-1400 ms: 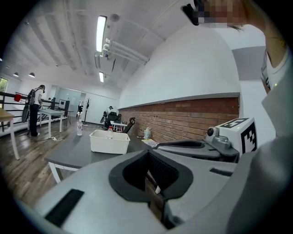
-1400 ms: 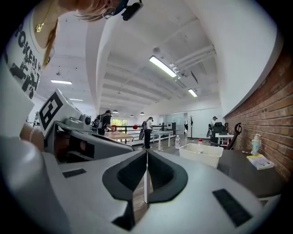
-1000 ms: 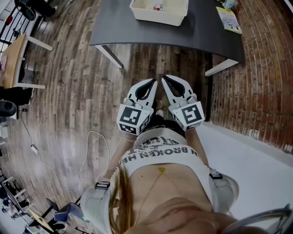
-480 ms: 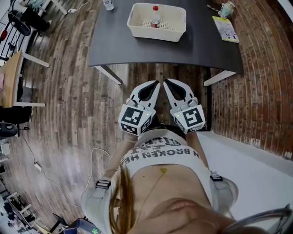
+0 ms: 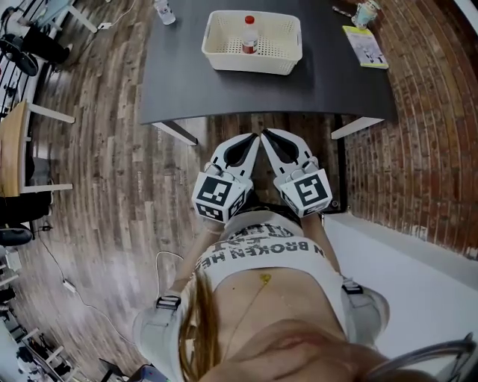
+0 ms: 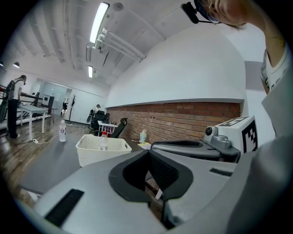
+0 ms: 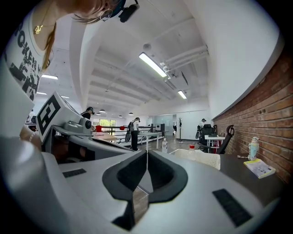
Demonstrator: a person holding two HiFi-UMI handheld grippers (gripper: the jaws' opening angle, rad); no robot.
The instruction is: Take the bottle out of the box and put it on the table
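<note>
Left hand-held gripper (image 5: 252,139): held low in front of the person's torso (image 5: 261,257), pointing forward at the bench and close to level, nose tipped slightly down. Its marker cube (image 5: 216,195) sits at the rear, nearest the body.
Left jaws: closed tip to tip, with nothing between the pads.
Right hand-held gripper (image 5: 266,136): just beside the left one at the same height and with the same near-level aim. Its marker cube (image 5: 305,190) is also at the rear.
Right jaws: pressed together along a thin seam, holding nothing.
Pair: the two bodies angle inward, so their tips almost meet while the cubes stand apart. Both tips are over the wooden floor (image 5: 119,149), short of the bench edge.
Hands: hidden under the cubes in the head view.
Bench (image 5: 328,82): dark top straight ahead, with a brick wall (image 5: 426,112) to its right.
Box (image 5: 250,66): cream perforated basket in the middle of the bench, well apart from both hand-held grippers.
Bottle (image 5: 249,35): small, red-capped, upright inside the box near its far side.
Other items: a second clear bottle (image 5: 164,11) stands on the far left of the bench, and a booklet (image 5: 364,46) lies at the far right.
</note>
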